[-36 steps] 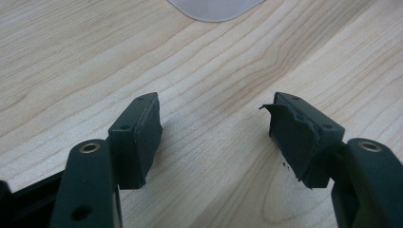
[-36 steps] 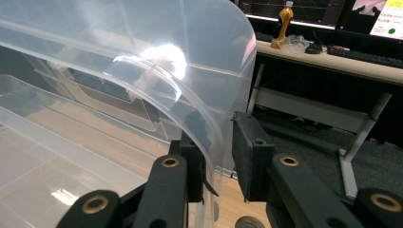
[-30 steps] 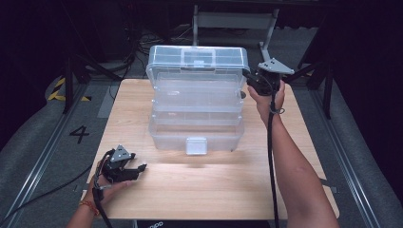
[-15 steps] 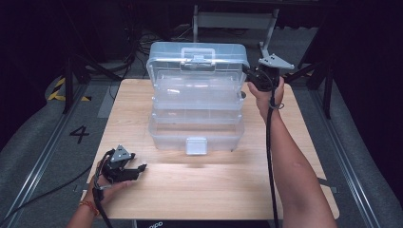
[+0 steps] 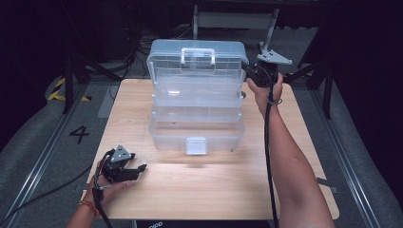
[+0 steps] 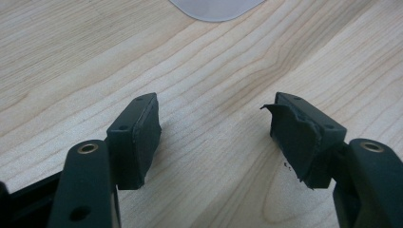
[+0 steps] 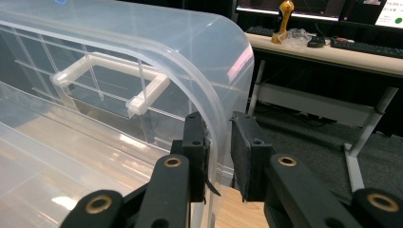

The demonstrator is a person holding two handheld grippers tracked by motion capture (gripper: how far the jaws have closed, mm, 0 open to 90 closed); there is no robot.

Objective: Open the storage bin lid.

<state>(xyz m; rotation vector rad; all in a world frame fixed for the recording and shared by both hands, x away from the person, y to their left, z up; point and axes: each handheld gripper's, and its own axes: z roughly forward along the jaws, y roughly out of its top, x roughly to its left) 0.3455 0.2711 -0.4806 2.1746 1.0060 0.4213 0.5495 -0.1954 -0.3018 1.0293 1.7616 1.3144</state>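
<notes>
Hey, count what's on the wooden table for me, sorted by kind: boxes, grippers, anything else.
Clear plastic tiered box, lid raised: 1
Handheld grippers: 2, the left gripper resting on the table, the right gripper at the lid's edge
Total: 3

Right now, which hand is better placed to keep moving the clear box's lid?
The right. The right gripper is shut on the lid rim, while the left gripper sits open and empty on the table.
</notes>
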